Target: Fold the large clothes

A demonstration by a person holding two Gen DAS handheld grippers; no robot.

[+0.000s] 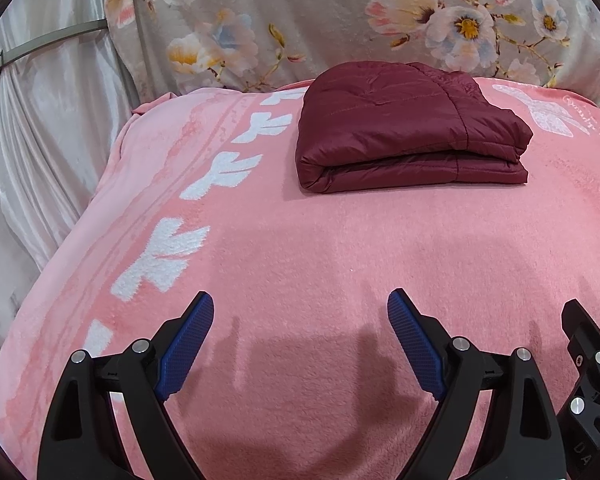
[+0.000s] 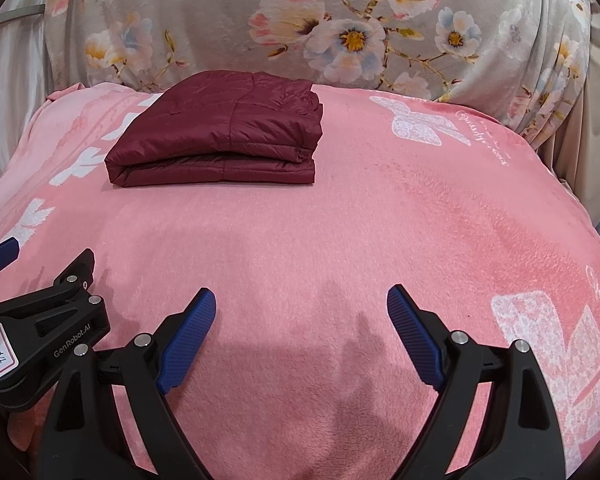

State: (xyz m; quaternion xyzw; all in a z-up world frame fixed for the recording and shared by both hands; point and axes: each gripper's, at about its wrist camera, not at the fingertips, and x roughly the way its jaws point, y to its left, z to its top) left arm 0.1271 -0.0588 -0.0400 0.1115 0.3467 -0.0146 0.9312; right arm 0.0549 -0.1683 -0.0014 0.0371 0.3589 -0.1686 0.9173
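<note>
Both tools (image 1: 300,304) (image 2: 301,302) spread wide, low over blanket (image 2: 380,220), jacket (image 1: 408,128) ahead.

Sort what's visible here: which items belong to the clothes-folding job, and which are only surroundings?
Belongs to the job:
- maroon padded jacket, already folded into a stack
- left gripper, open, empty
- right gripper, open, empty

Just surroundings:
- pink blanket under the jacket
- floral cloth behind it
- white satin drape at the left

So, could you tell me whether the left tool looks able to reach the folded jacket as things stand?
Probably yes: the left tool is open, and only bare pink blanket lies before the maroon jacket.
</note>
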